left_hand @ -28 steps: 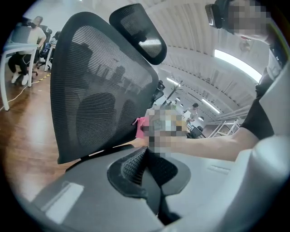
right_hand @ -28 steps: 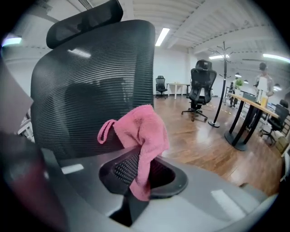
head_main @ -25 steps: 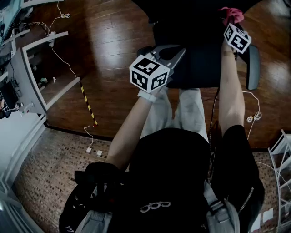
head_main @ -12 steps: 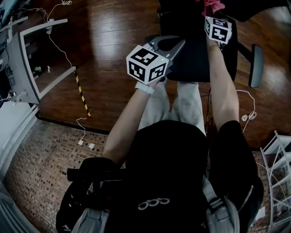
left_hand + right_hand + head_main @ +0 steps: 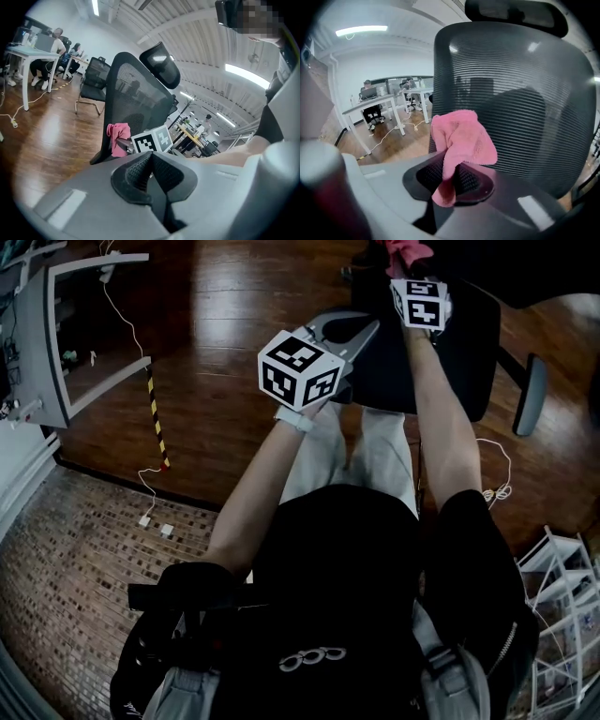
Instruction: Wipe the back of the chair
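The right gripper (image 5: 452, 180) has its jaws squeezed tight on a pink cloth (image 5: 461, 140). One end of the cloth hangs down between the jaws toward 6 o'clock. The rest puffs up toward 12 o'clock, and it looks pressed on the black mesh chair back (image 5: 525, 108). That mesh fills the right gripper view from 12 to 4 o'clock, with the headrest (image 5: 515, 14) on top at 1 o'clock. The left gripper (image 5: 151, 164) has its jaws closed together with nothing in them, and it is held apart from the chair. Its view shows the cloth low on the chair back, at 10 o'clock from its jaws. In the head view the right gripper is up at 1 o'clock and the left gripper is at 12 o'clock, nearer the person. An armrest (image 5: 530, 395) sticks out at 2 o'clock. Half a second ago the right gripper and cloth were closer to that armrest. Now they have slid across the chair toward 11 o'clock. The left gripper has stayed in about the same spot. Farther out, a white desk (image 5: 370, 105) with people sitting at it stands at 9 o'clock in the right gripper view. A striped tape (image 5: 155, 418) lies on the wood floor (image 5: 234, 324) at 10 o'clock in the head view.
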`<state>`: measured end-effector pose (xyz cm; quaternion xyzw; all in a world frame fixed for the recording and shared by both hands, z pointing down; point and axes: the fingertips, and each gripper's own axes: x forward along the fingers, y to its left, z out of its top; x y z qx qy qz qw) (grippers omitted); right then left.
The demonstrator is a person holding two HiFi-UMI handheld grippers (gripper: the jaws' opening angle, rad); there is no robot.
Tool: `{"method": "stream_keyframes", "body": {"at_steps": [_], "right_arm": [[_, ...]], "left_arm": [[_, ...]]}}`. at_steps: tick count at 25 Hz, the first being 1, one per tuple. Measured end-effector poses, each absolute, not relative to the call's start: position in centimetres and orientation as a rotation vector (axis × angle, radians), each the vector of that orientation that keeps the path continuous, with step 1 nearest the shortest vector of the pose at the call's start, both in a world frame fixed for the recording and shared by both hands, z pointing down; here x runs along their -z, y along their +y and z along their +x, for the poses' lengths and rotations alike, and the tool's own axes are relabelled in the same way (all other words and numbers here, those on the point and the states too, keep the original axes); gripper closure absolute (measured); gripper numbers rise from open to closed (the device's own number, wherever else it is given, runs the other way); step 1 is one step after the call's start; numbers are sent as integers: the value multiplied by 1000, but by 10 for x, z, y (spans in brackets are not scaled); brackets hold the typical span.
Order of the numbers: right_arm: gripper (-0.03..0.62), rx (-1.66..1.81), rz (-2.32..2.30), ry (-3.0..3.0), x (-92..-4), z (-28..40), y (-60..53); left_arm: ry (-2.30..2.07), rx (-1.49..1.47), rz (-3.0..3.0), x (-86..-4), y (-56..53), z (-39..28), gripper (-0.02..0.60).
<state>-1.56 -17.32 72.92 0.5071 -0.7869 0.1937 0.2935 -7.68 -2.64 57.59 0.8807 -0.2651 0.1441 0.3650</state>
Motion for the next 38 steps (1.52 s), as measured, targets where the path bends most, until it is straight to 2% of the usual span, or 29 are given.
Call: {"method": "stream_keyframes", "body": {"at_steps": [12,18,25,30,38], "right_arm": [[551,-414,1093,-2241,-689,-128,-171],[551,-290,1033,-2375,-604,-164,-194],[551,-86,960,-2565,-460,-215,-258],[551,-85,894,-2553,-427,-204,-275],[551,-229,1078,-2460,-440,-131,-310]], "left_arm": [[-800,-285,2255,-544,-44,-130,591],[-845,-280,2282,-508,-50,-137,591],[-919,-251,2389,-440,-83,-142,591],[-901,-220,2439,-413,-88,-115,591],[-854,-257,2458,-413,-87,-94,591]]}}
